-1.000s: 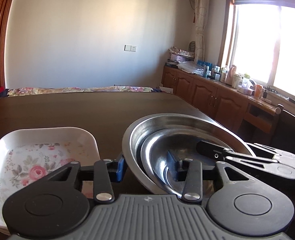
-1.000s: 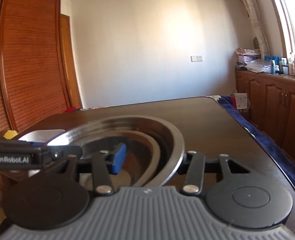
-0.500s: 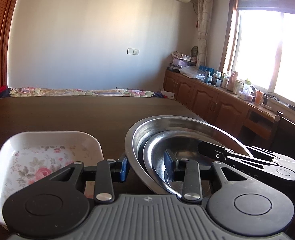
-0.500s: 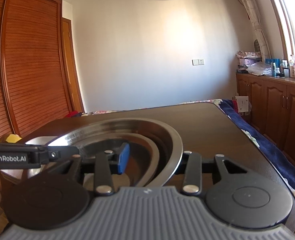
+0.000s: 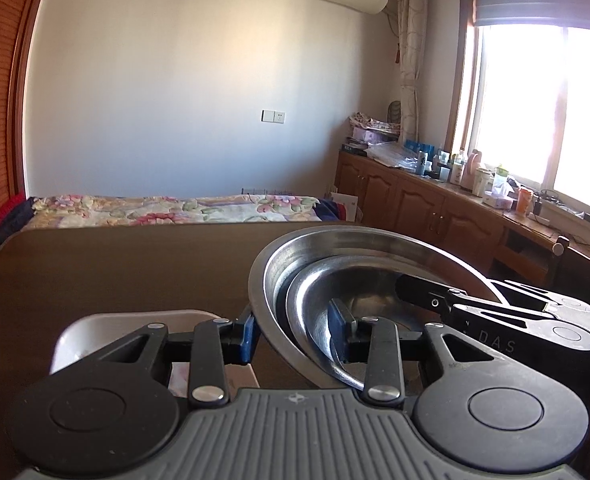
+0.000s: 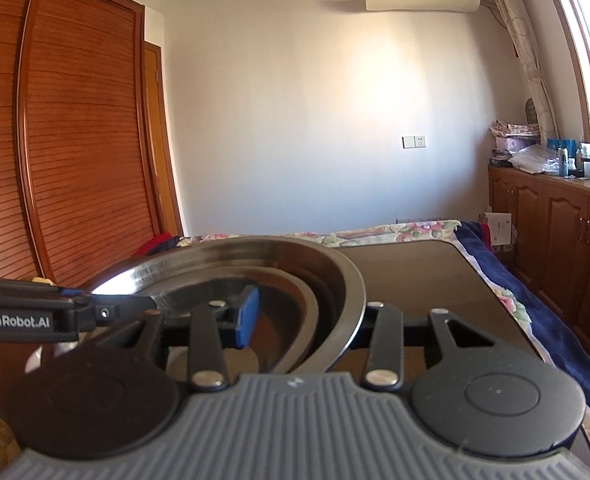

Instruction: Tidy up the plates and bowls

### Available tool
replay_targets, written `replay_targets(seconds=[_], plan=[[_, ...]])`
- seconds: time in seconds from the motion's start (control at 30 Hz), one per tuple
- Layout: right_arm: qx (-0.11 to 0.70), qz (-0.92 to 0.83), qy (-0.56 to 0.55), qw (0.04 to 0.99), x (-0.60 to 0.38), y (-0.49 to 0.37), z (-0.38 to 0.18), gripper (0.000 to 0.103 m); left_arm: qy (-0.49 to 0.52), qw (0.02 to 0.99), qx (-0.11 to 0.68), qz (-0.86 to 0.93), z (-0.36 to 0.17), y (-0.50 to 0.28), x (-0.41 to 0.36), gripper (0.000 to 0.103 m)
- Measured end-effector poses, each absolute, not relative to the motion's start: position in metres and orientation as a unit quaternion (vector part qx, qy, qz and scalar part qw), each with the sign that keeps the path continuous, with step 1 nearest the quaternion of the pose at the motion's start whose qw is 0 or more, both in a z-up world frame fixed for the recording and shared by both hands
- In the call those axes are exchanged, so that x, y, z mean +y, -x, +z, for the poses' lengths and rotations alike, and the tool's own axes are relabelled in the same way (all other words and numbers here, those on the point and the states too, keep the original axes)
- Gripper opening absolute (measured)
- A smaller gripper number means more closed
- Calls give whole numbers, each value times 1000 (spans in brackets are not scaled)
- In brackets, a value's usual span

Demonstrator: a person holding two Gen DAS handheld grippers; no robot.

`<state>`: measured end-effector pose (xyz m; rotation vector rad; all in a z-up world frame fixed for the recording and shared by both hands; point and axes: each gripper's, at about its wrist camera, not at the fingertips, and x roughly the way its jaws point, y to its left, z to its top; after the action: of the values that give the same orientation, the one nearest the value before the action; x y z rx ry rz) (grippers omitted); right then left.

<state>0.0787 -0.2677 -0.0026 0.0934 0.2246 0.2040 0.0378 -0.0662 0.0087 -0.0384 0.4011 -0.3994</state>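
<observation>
Above the table [image 5: 115, 272], both grippers clench the big bowl's [image 5: 335, 240] rim: left gripper [image 5: 295, 334], right gripper [image 6: 307, 316]; smaller bowl [image 5: 359, 284] nested inside. Bare tabletop beyond; white dish [image 5: 107, 332] lower left.

The far half of the dark bench [image 5: 127, 264] lies bare from its left edge across to the steel bowls [image 5: 335, 256], giving open passage there. Near the left, a white floral dish [image 5: 135, 322] takes up the bench just beside the bowls, leaving only a narrow strip between them. To the right, the other gripper [image 5: 495, 312] reaches over the bowls' rim and blocks that side. Beyond the bench's far edge stands a bed [image 5: 175, 208]; cabinets [image 5: 415, 204] line the right wall.
</observation>
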Motion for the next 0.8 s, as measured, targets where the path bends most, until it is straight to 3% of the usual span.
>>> replay_targets(seconds=[0.8], plan=[[99,151,-31,983,-231,-90,17,43,19,972,180,-150,43,-29,-24,38]])
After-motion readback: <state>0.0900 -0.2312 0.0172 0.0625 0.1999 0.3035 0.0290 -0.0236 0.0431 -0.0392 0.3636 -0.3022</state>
